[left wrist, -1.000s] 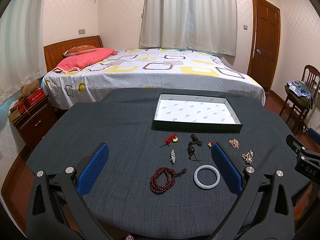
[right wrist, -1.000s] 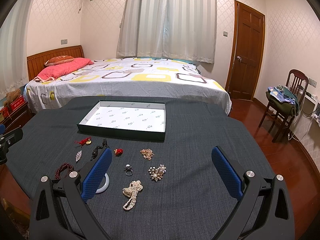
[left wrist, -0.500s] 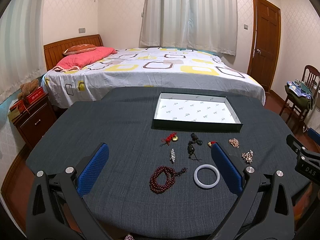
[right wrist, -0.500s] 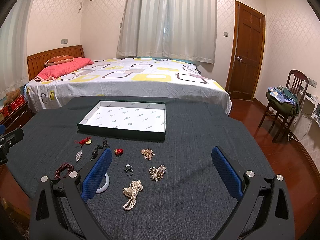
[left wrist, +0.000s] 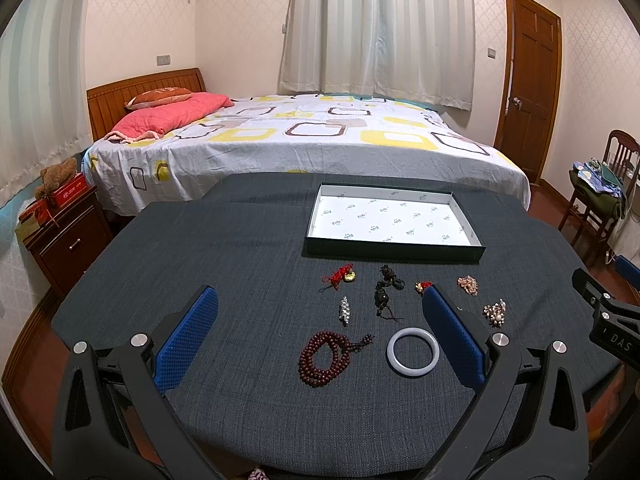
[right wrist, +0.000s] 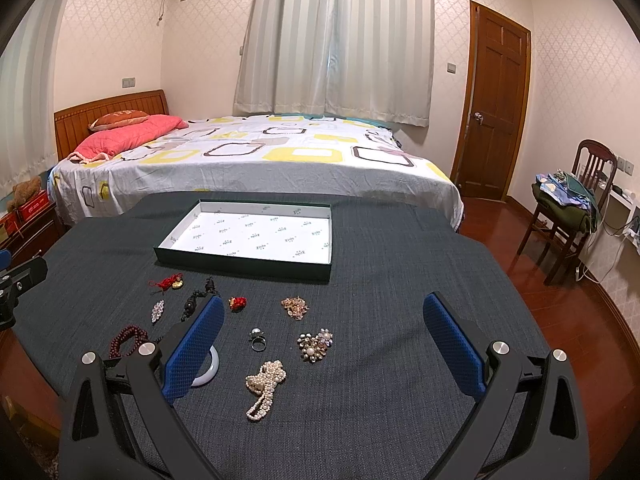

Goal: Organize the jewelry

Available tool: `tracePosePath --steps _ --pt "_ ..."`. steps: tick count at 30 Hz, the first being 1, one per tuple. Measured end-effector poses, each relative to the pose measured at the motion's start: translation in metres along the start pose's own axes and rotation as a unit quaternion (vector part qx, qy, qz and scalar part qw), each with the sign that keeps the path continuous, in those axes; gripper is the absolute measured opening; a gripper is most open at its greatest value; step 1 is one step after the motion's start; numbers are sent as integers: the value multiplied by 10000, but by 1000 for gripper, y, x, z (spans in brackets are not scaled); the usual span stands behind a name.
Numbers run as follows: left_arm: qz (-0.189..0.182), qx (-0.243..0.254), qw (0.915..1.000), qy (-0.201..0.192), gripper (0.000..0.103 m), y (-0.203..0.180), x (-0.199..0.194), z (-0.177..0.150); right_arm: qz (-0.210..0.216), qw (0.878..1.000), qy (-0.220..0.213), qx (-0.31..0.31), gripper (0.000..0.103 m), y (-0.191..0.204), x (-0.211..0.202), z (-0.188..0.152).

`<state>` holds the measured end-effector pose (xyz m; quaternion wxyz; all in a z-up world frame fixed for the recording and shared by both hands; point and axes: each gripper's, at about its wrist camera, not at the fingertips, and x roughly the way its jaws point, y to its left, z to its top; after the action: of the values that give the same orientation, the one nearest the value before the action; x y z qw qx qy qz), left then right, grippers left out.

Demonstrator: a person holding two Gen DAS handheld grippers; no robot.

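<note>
Dark grey woven tablecloth (right wrist: 400, 280) left wide bare room on the right, though its near edge fell away close under both tools. Far off sat the shallow green box with white lining (right wrist: 248, 236), holding nothing. Jewelry lay loose between: a snagging risk with the brown bead string (left wrist: 324, 356) and pearl strand (right wrist: 266, 380). Left gripper (left wrist: 320, 338) and right gripper (right wrist: 320, 344) hovered, jaws spread, holding nothing.
</note>
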<state>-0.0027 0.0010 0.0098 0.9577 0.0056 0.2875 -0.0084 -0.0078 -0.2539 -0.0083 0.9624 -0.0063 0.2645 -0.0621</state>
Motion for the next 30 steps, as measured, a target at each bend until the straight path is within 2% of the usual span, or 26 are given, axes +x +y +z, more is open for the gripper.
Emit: tracePosePath --steps 19,21,30 --pt "-5 5 10000 39 100 -2 -1 -4 15 10000 28 3 97 1 0 -1" --pt "-10 27 10000 59 100 -8 7 -14 20 10000 42 -3 97 1 5 -7" --pt "-41 30 9995 305 100 -4 29 -24 77 9997 240 5 97 2 25 -18"
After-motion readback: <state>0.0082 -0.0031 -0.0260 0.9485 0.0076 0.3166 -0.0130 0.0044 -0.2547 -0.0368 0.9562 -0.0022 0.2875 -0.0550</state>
